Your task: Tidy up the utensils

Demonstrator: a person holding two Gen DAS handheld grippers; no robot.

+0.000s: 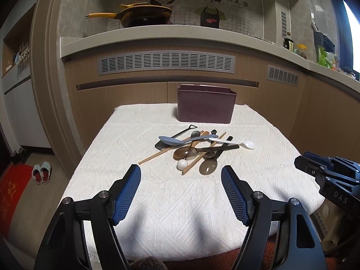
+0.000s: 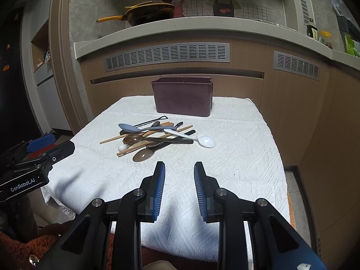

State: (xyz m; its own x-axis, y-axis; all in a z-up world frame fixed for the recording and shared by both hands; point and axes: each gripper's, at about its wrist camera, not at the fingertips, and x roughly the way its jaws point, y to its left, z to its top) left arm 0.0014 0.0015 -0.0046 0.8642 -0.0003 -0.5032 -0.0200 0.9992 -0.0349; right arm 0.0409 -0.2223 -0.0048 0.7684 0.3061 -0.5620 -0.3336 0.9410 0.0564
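A heap of utensils lies mid-table on a white cloth: a blue-grey spoon, a white plastic spoon, brown translucent spoons, wooden chopsticks and black-handled pieces. Behind it stands a dark maroon holder box. My left gripper hovers open and wide just short of the heap, nothing between its blue pads. My right gripper is open with a narrower gap, also empty, near the heap's right side. Each gripper shows at the other view's edge.
The white cloth covers a small table in front of wooden kitchen cabinets with grey vents. A yellow-handled pan sits on the counter above. Slippers and a red mat lie on the floor at left.
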